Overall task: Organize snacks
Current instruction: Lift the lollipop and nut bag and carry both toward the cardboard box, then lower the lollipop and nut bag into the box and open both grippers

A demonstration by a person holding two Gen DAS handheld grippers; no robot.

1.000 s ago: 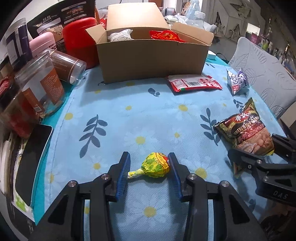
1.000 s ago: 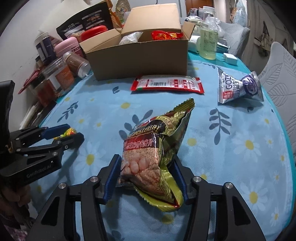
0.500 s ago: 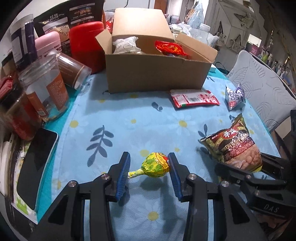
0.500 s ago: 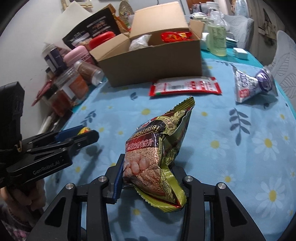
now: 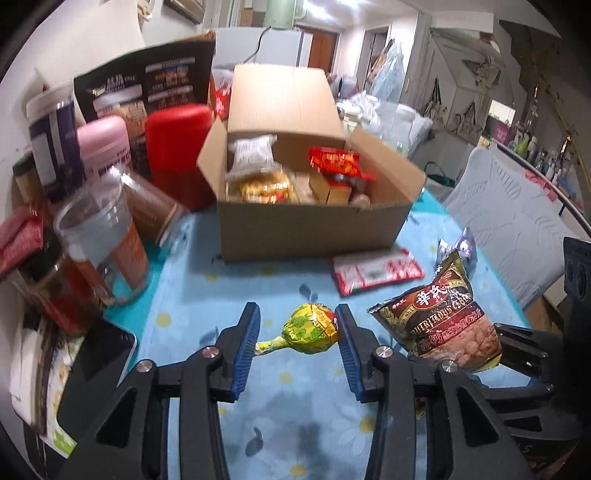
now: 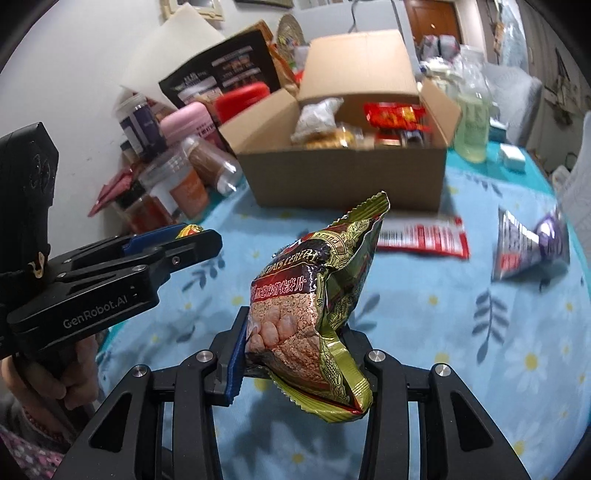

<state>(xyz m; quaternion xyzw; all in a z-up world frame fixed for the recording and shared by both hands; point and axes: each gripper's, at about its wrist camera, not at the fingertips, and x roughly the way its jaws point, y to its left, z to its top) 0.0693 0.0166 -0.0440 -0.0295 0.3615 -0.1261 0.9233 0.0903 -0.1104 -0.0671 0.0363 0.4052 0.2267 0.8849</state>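
Two grips I hold: left gripper (image 5: 297, 334) pinching lollipop (image 5: 312, 328), right gripper (image 6: 295, 354) clamping snack bag (image 6: 314, 306), both above tablecloth (image 6: 461, 332).

A lived-in home, likely a dining area: a table (image 5: 192, 295) under a blue daisy-print cloth, crowded with food jars (image 5: 99, 236) and a cardboard box (image 5: 310, 229) of snacks, a padded chair (image 5: 509, 221) beside it, wooden doors (image 6: 430, 18) and cluttered shelves (image 5: 535, 144) behind.
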